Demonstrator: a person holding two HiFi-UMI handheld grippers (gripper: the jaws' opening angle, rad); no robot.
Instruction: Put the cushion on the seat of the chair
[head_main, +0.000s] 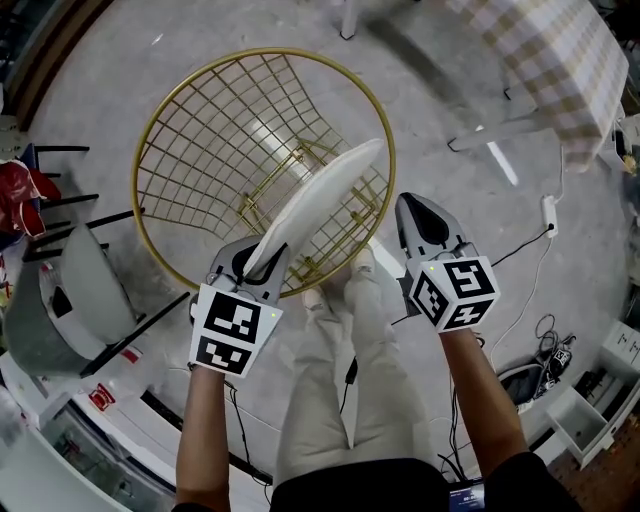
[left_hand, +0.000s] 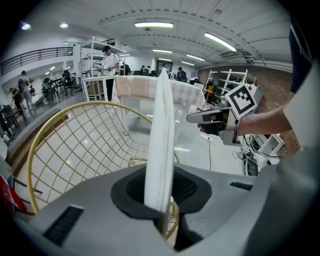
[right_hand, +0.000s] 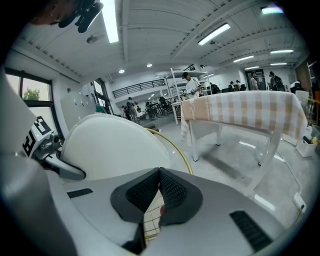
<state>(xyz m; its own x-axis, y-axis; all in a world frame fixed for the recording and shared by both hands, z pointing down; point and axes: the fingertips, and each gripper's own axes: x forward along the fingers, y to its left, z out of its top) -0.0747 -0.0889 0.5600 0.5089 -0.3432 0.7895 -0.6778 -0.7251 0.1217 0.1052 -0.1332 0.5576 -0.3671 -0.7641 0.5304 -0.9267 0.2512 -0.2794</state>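
Cushion (head_main: 322, 192) not on the seat yet. It hangs on edge over the gold wire chair (head_main: 262, 52), tilted, far end toward 1 o'clock above the middle of the basket, near end at 7 o'clock in the left gripper (head_main: 262, 262). No part of it seen touching the wire. Left gripper: jaws nearly closed, pinching the cushion's thin rim between the pads. Right gripper (head_main: 411, 204): jaws together at the tips, nothing between them. It hovers by the chair's rim at 3 o'clock, beside the cushion and apart from it. Done, as I judge it: cushion picked up and brought over the chair. Left to do: turn it flat, lower it onto the seat, let go; the free gripper may be wanted to square it up. The head view gives the layout: chair at 12 o'clock from the person's legs (head_main: 330, 370), a table (head_main: 560, 50) with a checked cloth at 2 o'clock, a grey chair (head_main: 55, 310) at 8 o'clock. It does not show either gripper's pads. The left gripper view shows the grip itself: the cushion (left_hand: 162, 140) edge-on, a narrow white blade rising from between the pads, the right gripper (left_hand: 192, 118) across at 2 o'clock. The right gripper view shows what that one hides, the cushion's (right_hand: 110, 147) broad round face at 10 o'clock, plus its own closed pads with chair wire below them. How high the cushion sits above the seat, no view settles.
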